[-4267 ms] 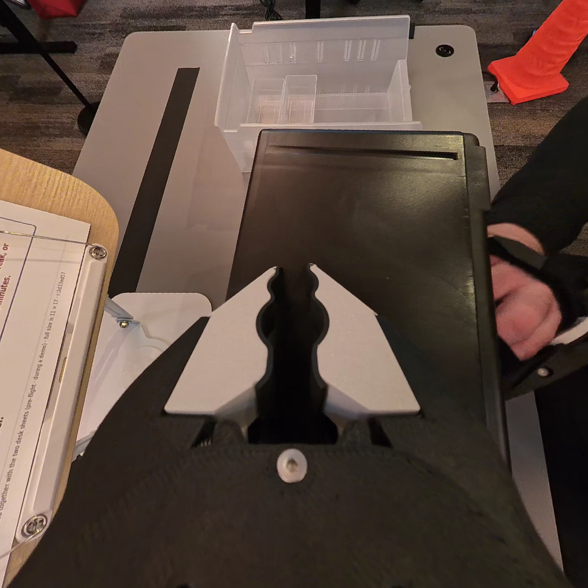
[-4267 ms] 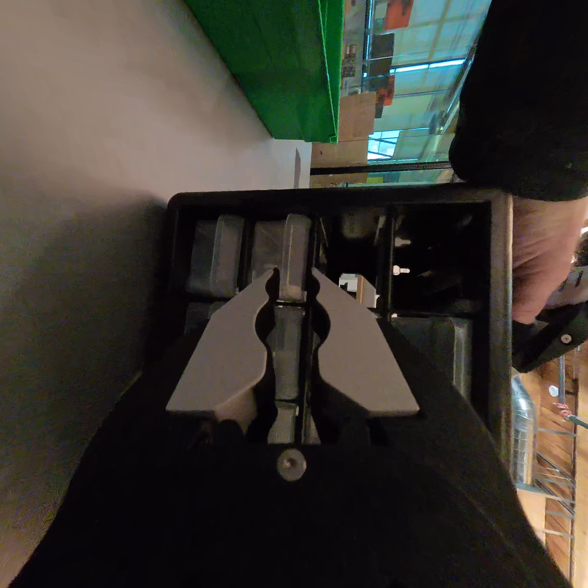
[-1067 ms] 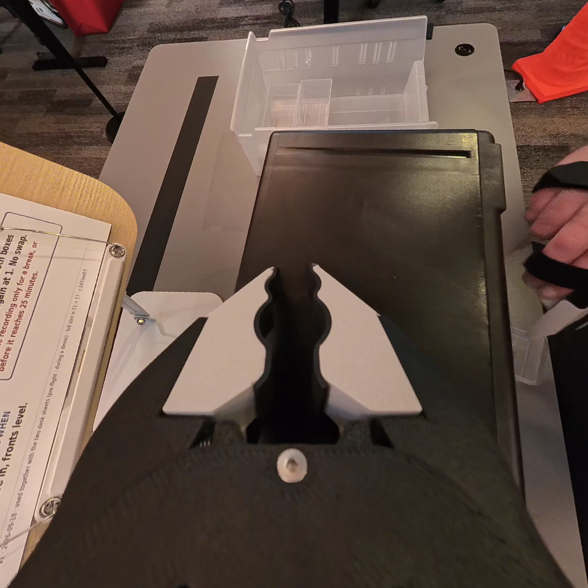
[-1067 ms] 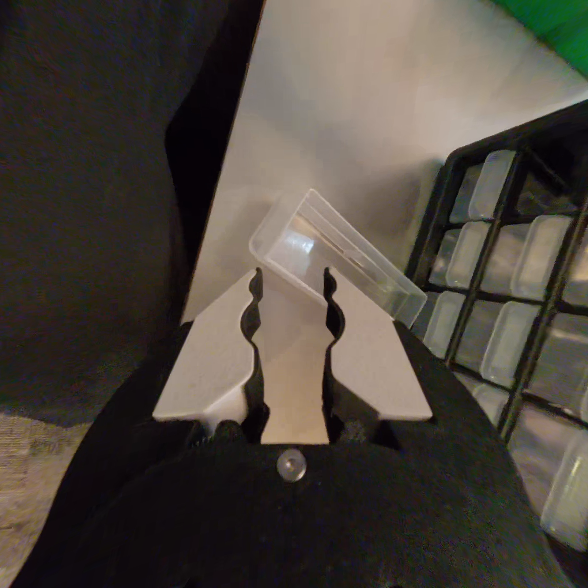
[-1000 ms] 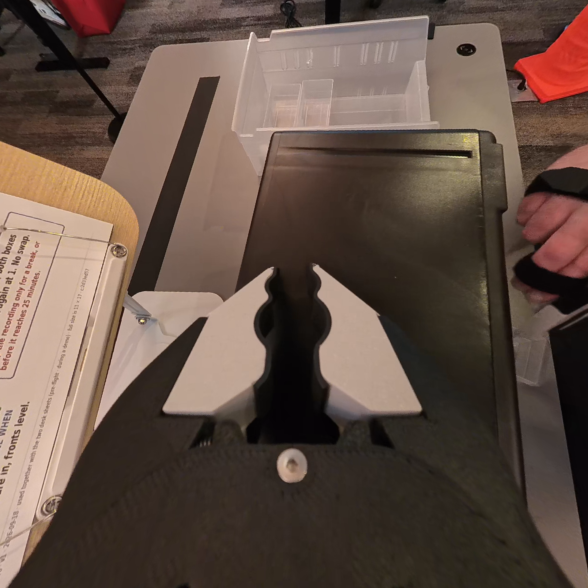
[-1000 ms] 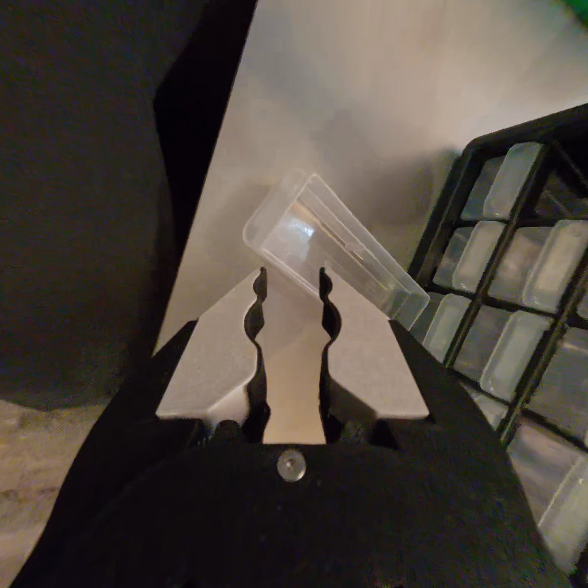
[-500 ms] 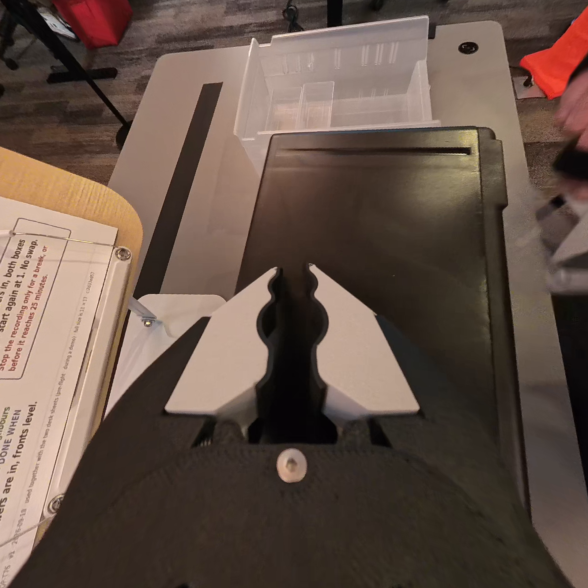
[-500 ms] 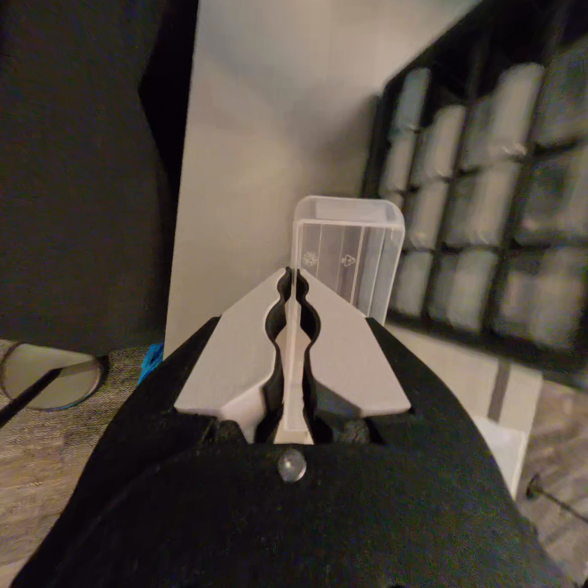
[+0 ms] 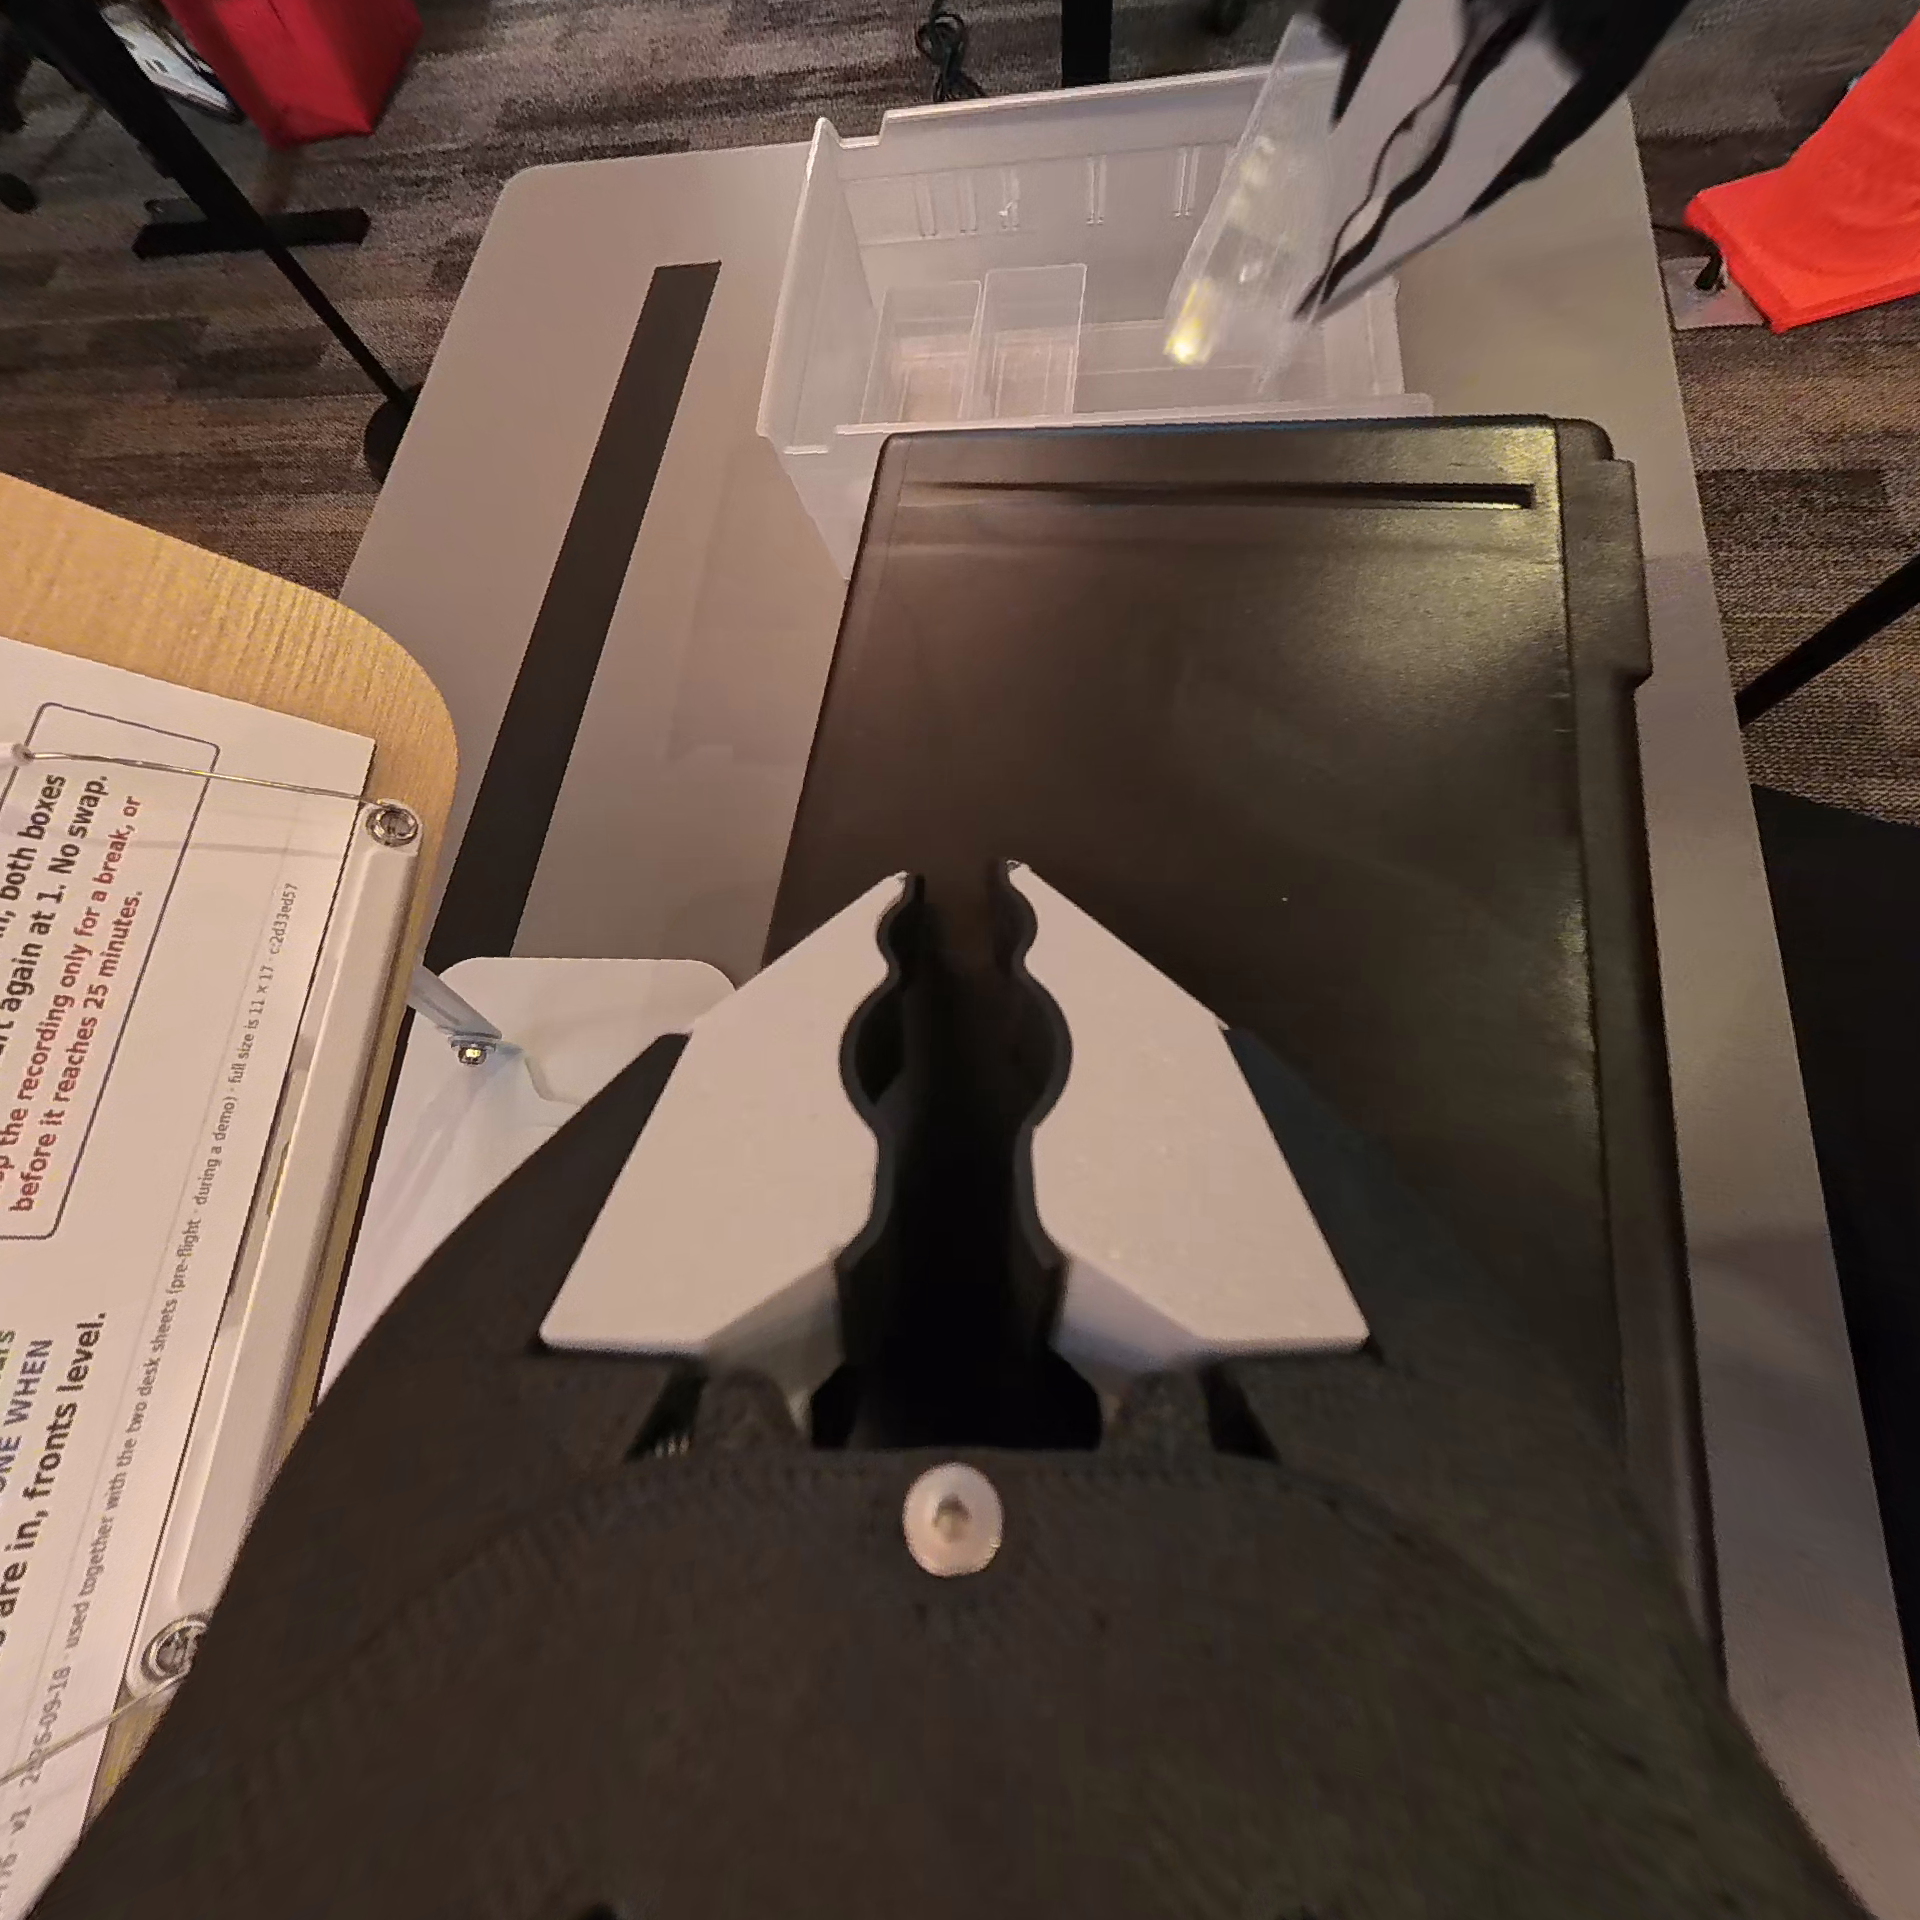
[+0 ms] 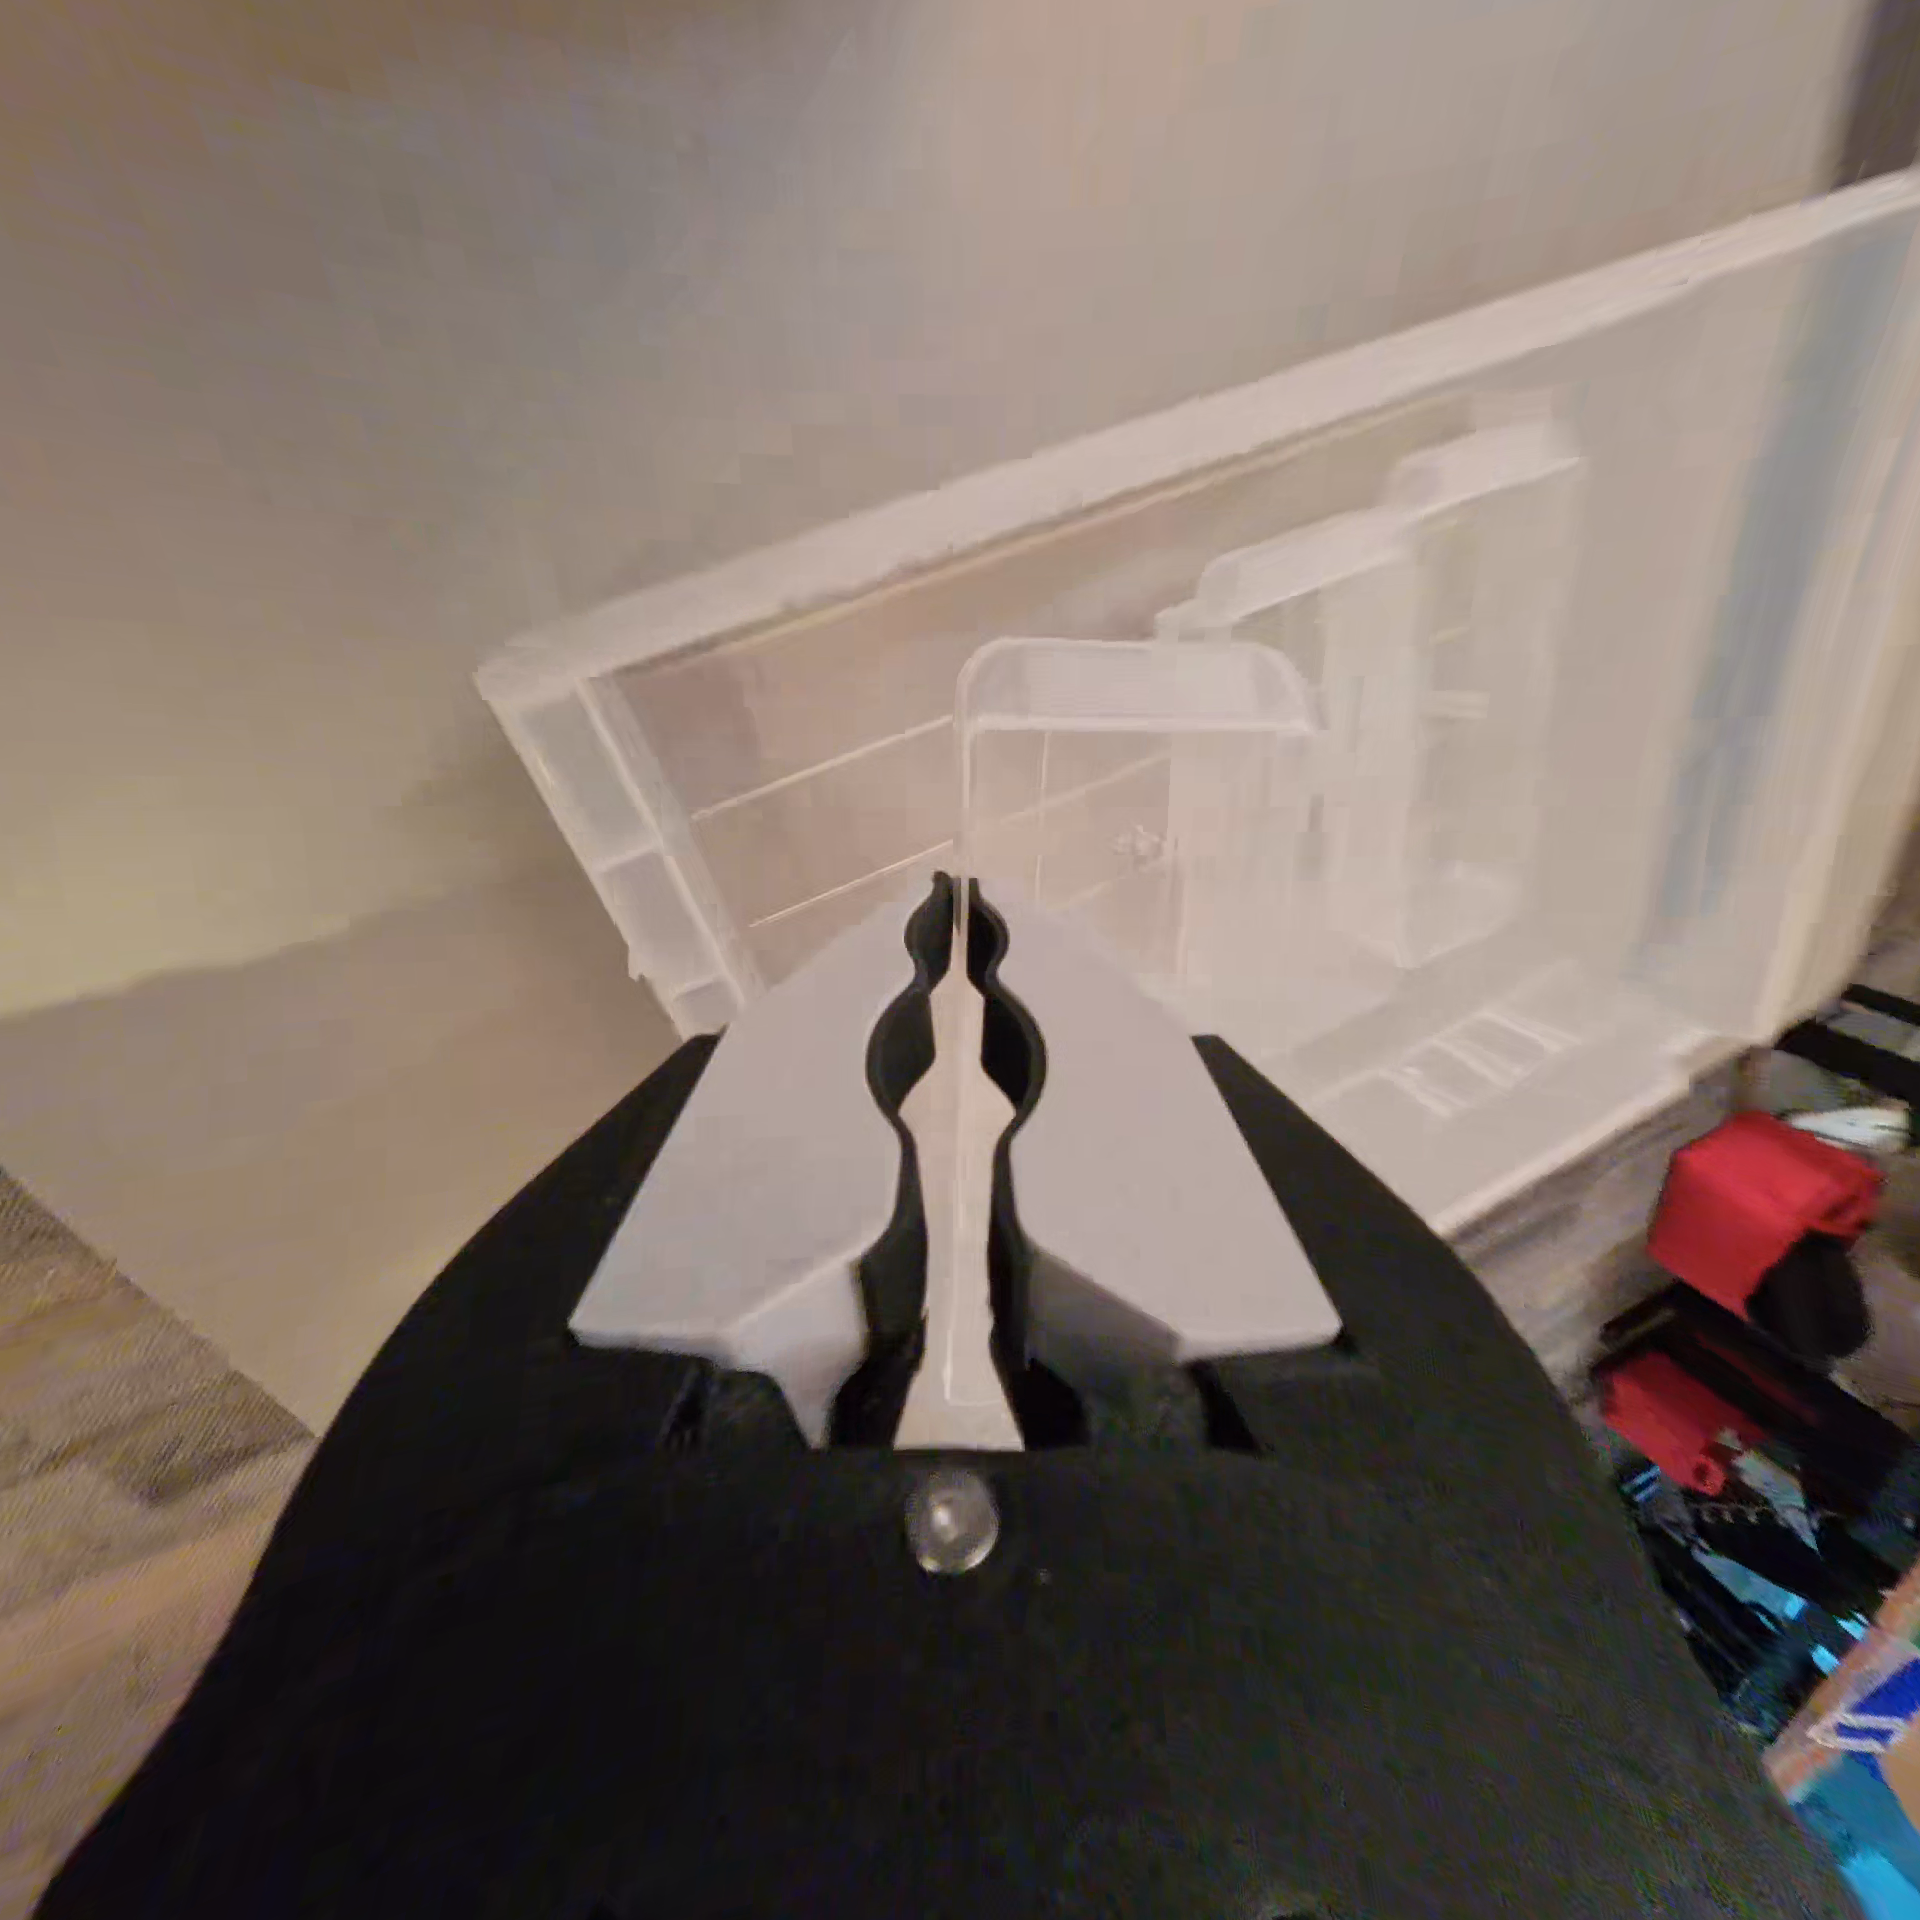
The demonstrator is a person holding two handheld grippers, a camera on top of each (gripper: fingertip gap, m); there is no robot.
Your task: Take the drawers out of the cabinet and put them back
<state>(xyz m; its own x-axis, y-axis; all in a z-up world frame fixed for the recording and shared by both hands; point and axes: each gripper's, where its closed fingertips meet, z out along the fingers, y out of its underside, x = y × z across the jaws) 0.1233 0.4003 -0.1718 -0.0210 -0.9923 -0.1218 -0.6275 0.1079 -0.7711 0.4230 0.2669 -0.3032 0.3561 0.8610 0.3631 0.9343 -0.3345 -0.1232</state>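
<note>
The left hand-held gripper (image 9: 956, 883) rests narrowly parted, holding nothing, on the black cabinet (image 9: 1226, 727). Beyond, the right hand-held gripper (image 10: 958, 894) pinches a small clear drawer (image 10: 1127, 790) over the clear bin (image 9: 831, 312) on the table (image 9: 644, 582), which already holds two. Removal seems underway; returning remains.

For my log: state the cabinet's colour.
Black; the cabinet shows best in the left wrist view.
</note>
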